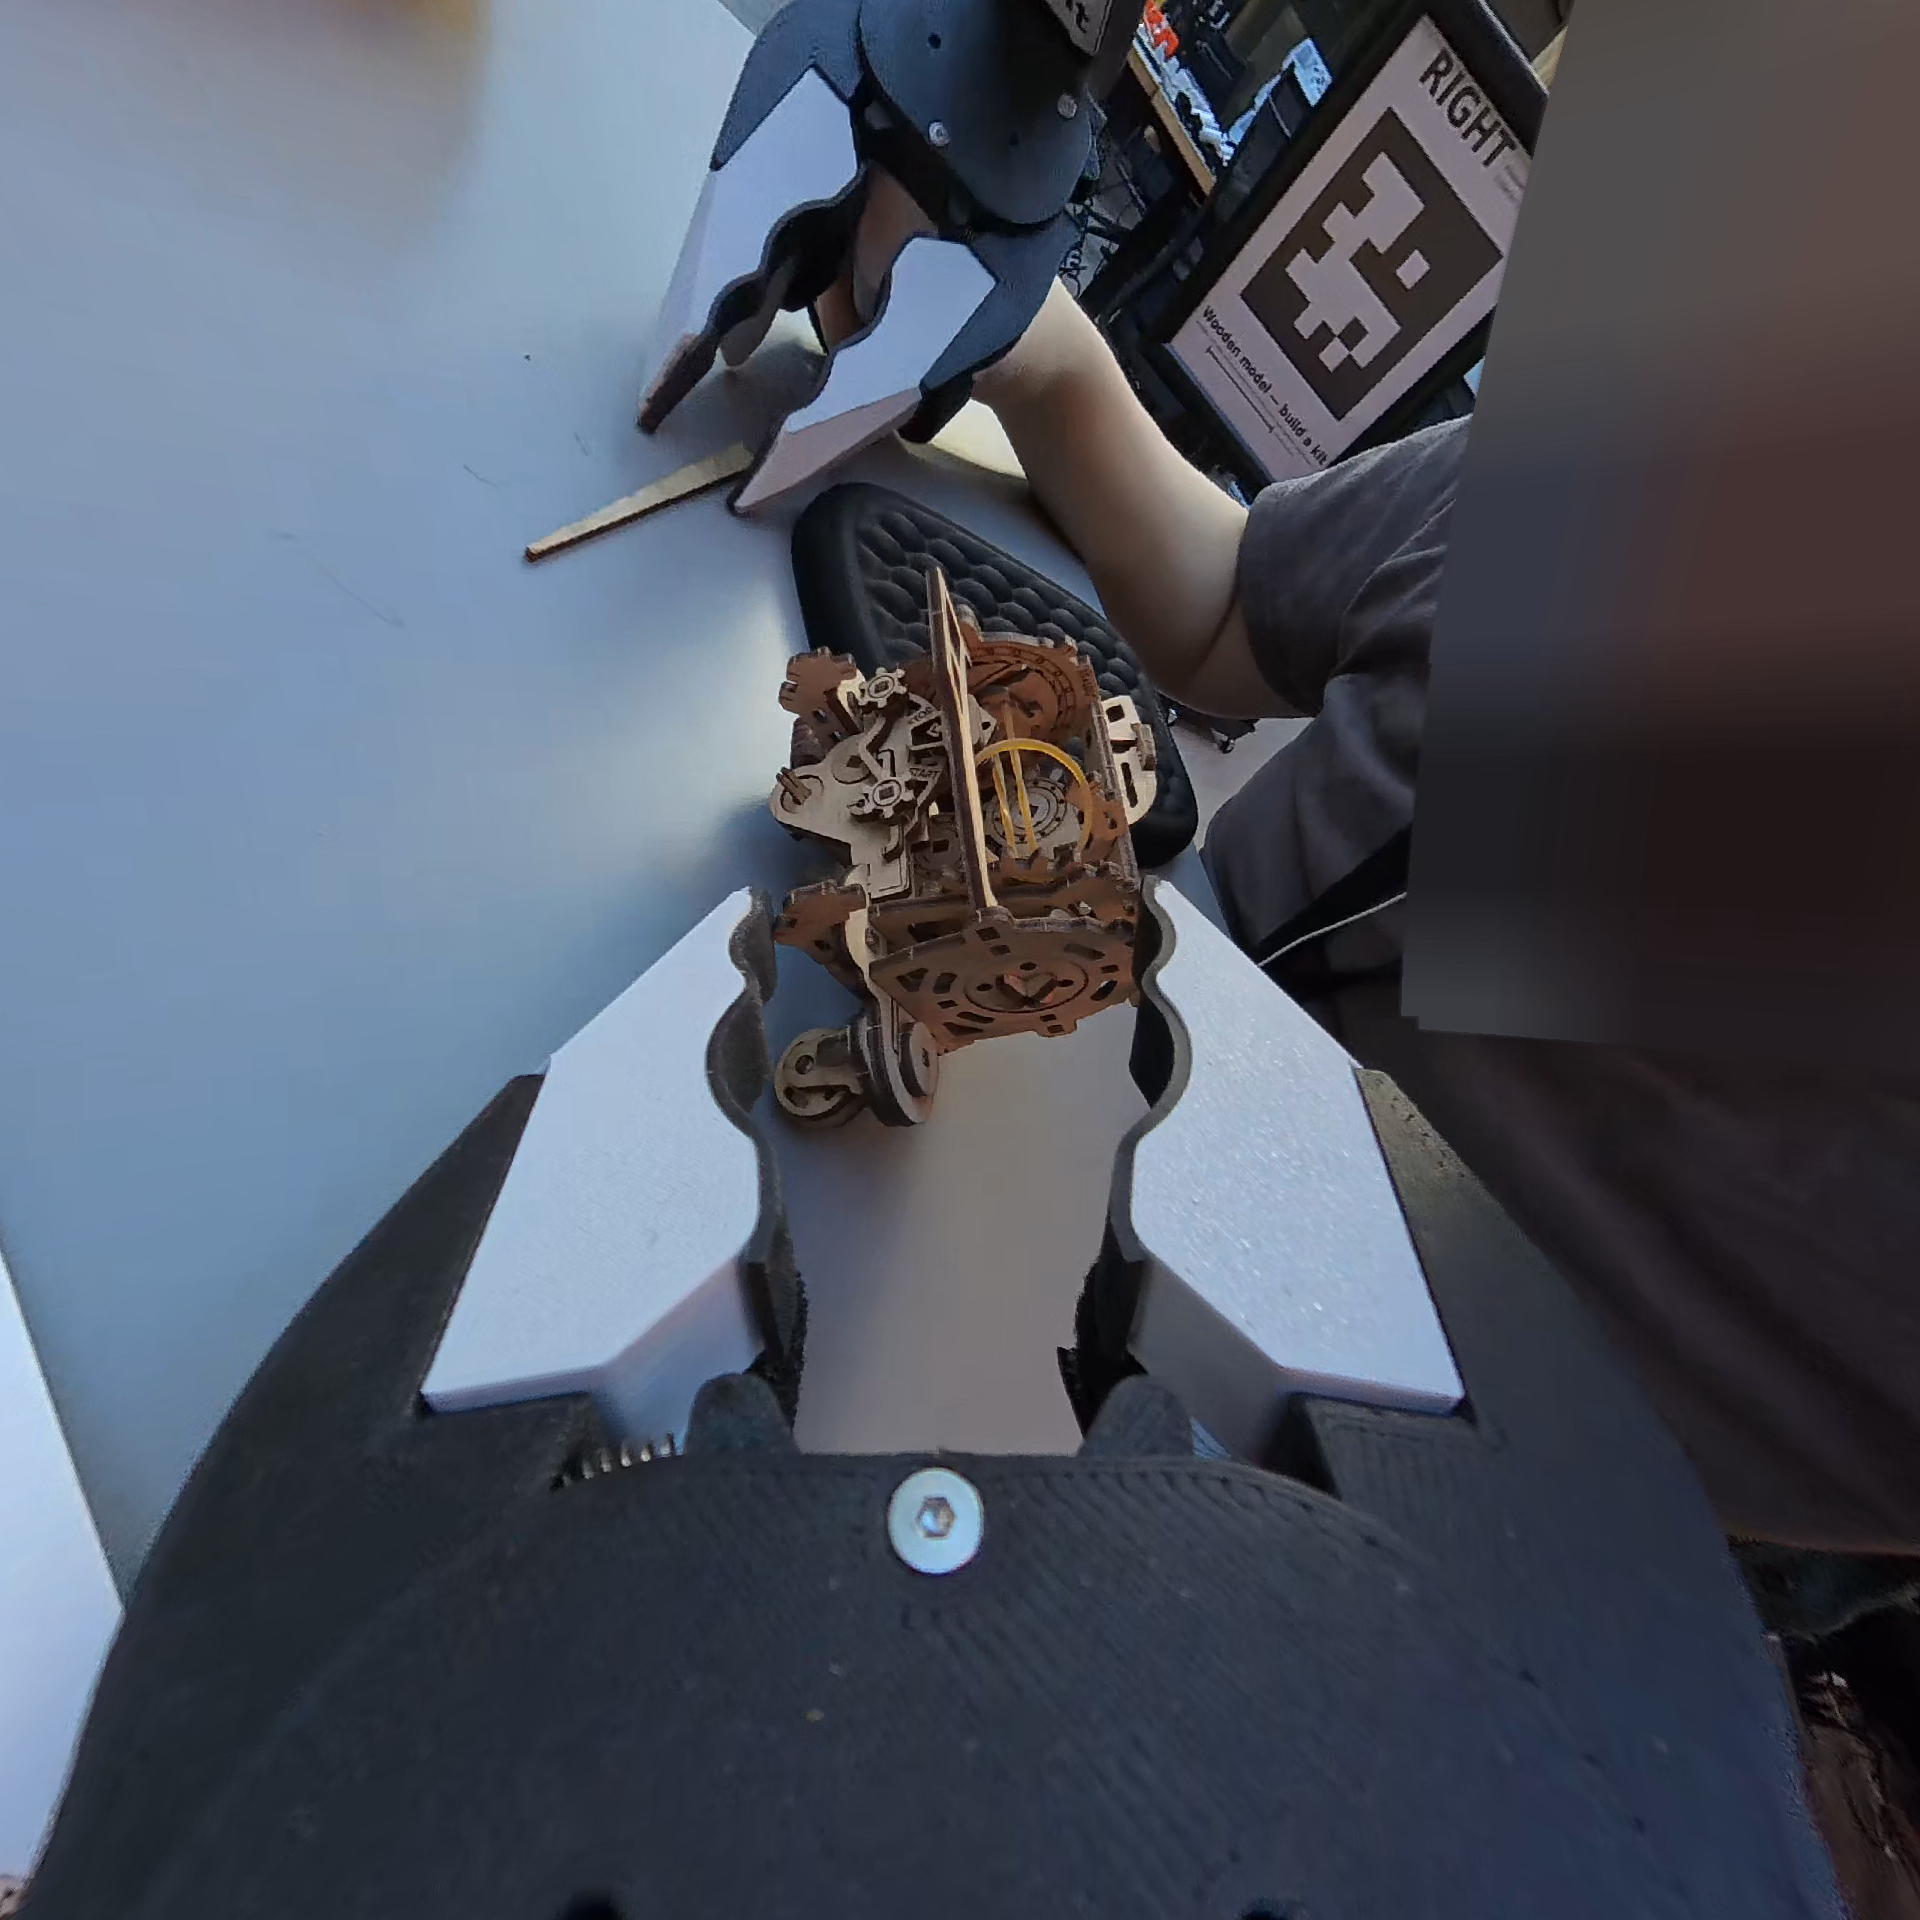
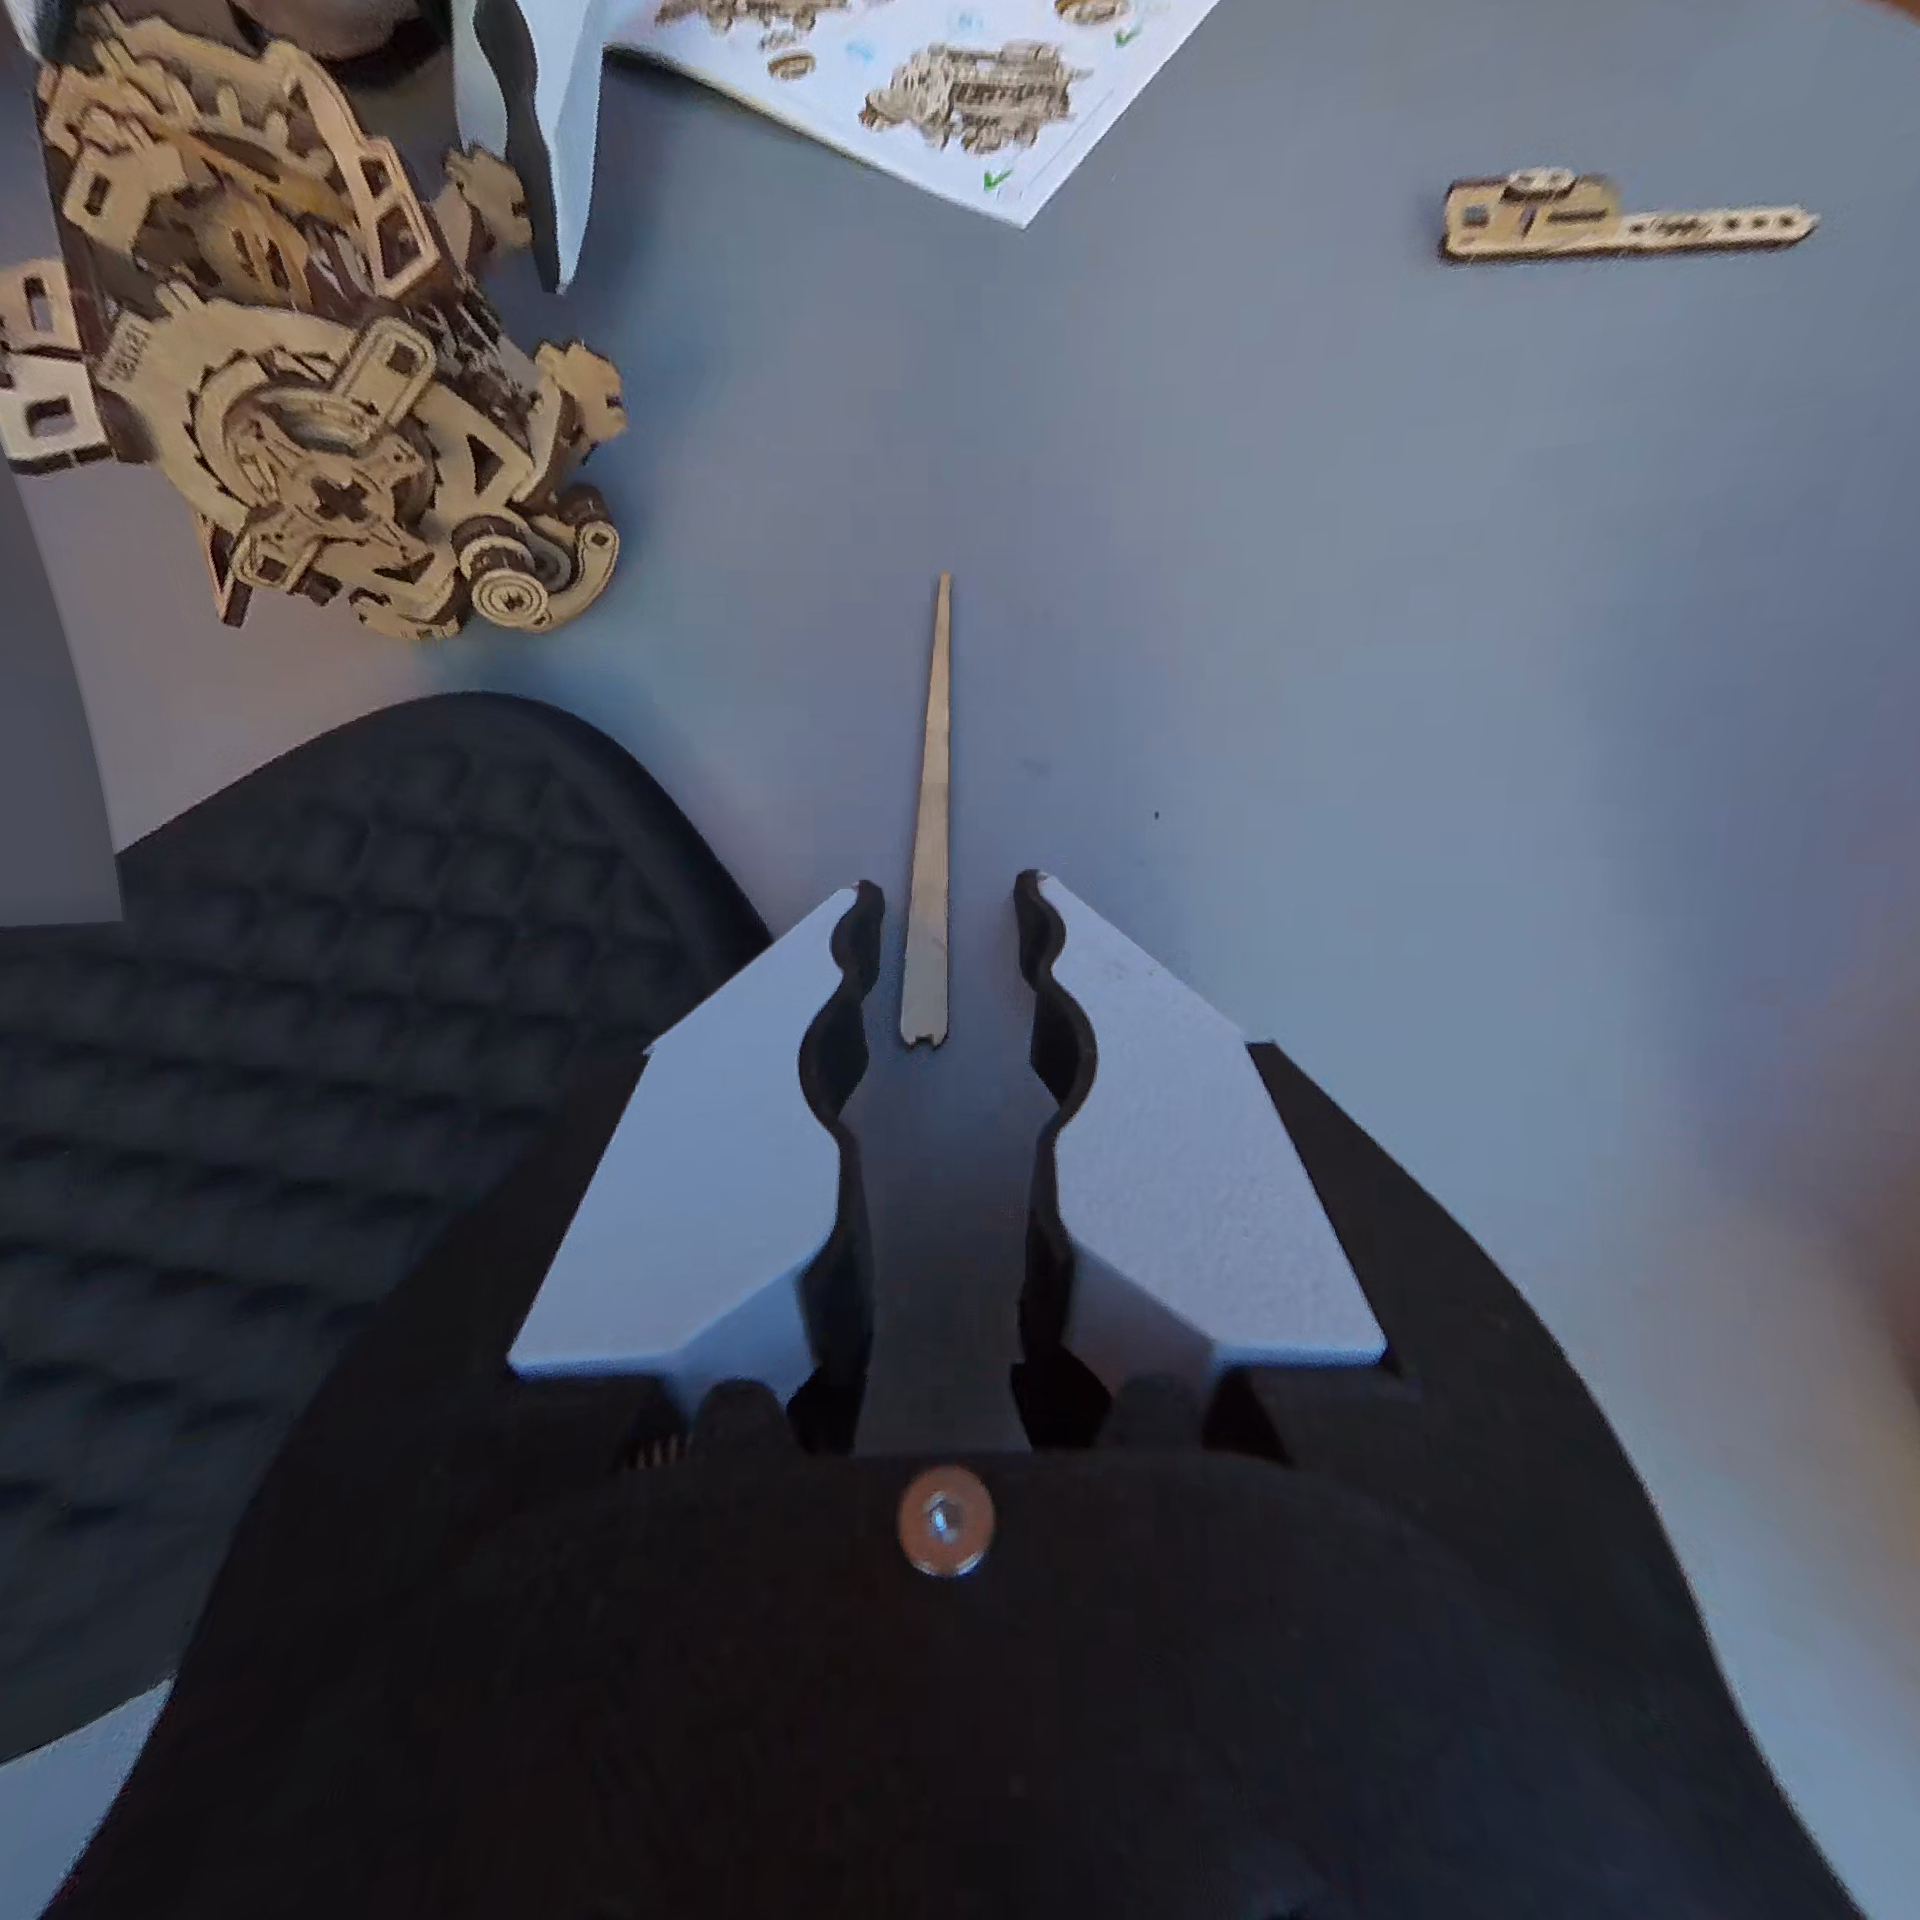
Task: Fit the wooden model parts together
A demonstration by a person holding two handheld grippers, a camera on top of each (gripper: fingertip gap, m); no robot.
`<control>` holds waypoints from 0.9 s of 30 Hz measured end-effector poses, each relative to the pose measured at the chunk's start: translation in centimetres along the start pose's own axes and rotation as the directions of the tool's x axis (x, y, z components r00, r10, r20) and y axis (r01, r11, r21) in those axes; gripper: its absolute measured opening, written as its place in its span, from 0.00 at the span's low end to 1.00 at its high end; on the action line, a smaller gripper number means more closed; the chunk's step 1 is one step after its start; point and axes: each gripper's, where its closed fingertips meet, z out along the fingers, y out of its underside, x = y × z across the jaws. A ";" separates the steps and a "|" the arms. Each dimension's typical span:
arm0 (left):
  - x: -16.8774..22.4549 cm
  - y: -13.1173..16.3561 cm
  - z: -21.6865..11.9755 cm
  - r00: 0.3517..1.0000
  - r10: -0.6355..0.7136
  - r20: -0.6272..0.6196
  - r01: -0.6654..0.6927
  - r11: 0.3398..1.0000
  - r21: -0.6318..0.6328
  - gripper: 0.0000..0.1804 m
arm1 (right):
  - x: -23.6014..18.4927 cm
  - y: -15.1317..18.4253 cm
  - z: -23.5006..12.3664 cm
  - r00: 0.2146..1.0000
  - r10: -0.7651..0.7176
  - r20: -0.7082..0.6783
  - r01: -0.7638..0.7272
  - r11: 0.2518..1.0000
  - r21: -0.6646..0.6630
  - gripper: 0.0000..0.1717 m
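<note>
The left gripper (image 1: 951, 914) is holding the wooden model (image 1: 966, 852) across its perforated base plate: its jaws are standing wide, and both dark wavy pads (image 1: 1155, 940) are pressing on the model's sides, one on a brown lug at the left, the other on the plate's right edge. The model is tilting in the grip, its gears, its yellow ring and a thin upright panel pointing away from the camera, with a small wheel hanging at the near lower corner just above the grey desk (image 1: 312, 727).

Beyond the model, partly hidden behind it, a black honeycomb-textured pad (image 1: 883, 561) is lying on the desk. Farther beyond the model, the right gripper (image 2: 948, 883) is hovering low over a thin tapered wooden strip (image 2: 928, 883). Its jaws are standing narrowly apart with the strip's notched wide end lying between them; a clear gap is showing on each side, so neither pad is touching the strip, which is resting flat on the desk and pointing away from the gripper.

In the right wrist view the model is sitting at upper left. Well to the right of the model, a flat wooden part (image 2: 1621, 223) with a row of holes is lying on the desk, and between them a printed instruction sheet (image 2: 935, 94) is lying at the far edge.
</note>
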 end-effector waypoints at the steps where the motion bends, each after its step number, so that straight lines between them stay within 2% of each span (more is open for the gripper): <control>1: 0.0 -0.1 0.0 1.000 0.001 0.000 -0.001 1.000 0.007 0.38 | -0.1 -0.2 0.0 1.000 -0.001 0.003 0.001 1.000 0.010 0.15; 3: -0.1 -0.2 0.1 1.000 0.006 0.010 -0.006 1.000 0.020 0.39 | -0.1 -0.1 0.0 1.000 -0.020 0.003 0.020 1.000 0.003 0.13; 4: -0.1 -0.3 0.2 1.000 0.006 0.014 -0.006 1.000 0.024 0.40 | -0.7 0.0 0.0 0.999 -0.042 0.035 0.042 0.999 0.001 0.06; 5: -0.1 -0.3 0.1 1.000 0.003 0.020 -0.004 1.000 0.026 0.41 | -1.0 0.0 0.0 0.997 -0.056 0.043 0.056 0.998 -0.001 0.04; 11: -0.5 -1.9 -2.2 0.992 0.010 0.123 -0.021 0.996 0.089 0.45 | -0.3 -0.7 -0.2 0.983 -0.176 -0.059 0.174 0.984 -0.028 0.03; 14: -1.4 -3.8 -4.2 0.976 -0.053 0.212 0.014 0.983 0.184 0.39 | -0.5 -3.8 -1.2 0.944 -0.307 -0.117 0.314 0.948 0.048 0.03; 17: -0.1 -5.8 -4.6 0.980 -0.108 0.166 0.065 0.967 0.246 0.32 | -2.1 -7.5 -2.0 0.843 -0.510 -0.170 0.532 0.838 0.125 0.03; 21: 1.2 -6.2 -2.8 0.978 -0.137 0.154 0.112 0.981 0.160 0.28 | -3.8 -10.7 -1.8 0.628 -0.736 -0.254 0.773 0.626 0.097 0.03; 25: 0.9 -5.6 -1.4 0.962 -0.106 0.250 0.099 0.994 0.040 0.26 | -5.6 -12.4 -1.4 0.500 -0.827 -0.258 0.865 0.494 0.093 0.03; 26: 1.0 -5.5 -1.2 0.964 -0.090 0.251 0.087 0.996 0.023 0.25 | -5.9 -12.6 -1.4 0.487 -0.833 -0.262 0.873 0.478 0.100 0.03; 27: 1.3 -5.4 -0.8 0.969 -0.085 0.234 0.085 0.996 0.011 0.19 | -6.4 -12.8 -1.5 0.475 -0.841 -0.260 0.880 0.463 0.110 0.03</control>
